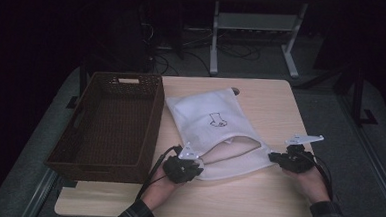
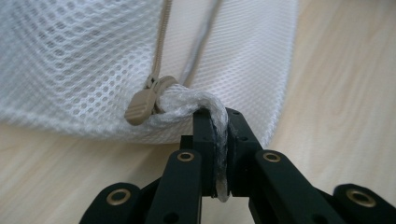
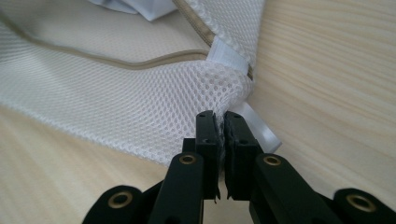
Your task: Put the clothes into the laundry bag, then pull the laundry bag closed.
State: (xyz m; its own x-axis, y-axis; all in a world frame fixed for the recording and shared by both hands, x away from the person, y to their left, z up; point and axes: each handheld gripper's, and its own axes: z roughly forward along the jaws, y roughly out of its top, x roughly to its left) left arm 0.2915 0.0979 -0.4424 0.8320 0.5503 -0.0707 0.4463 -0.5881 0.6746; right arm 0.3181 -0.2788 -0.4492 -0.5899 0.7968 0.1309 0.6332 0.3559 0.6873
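My left gripper (image 2: 217, 135) pinches the mesh bag (image 1: 214, 134) beside its tan zipper pull (image 2: 142, 107), a detail I get from its own view; my right gripper (image 3: 217, 135) clamps the bag's other corner, on the table (image 1: 256, 202) beside the basket (image 1: 110, 129)

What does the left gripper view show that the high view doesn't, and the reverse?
Left gripper view alone: the tan zipper pull beside the pinch, the mesh weave, and fabric bunched between the shut jaws of the left gripper.
High view alone: the brown wicker basket, the right gripper on the bag's other end, and the bag's open mouth.
Both: the white mesh bag on the wooden table.
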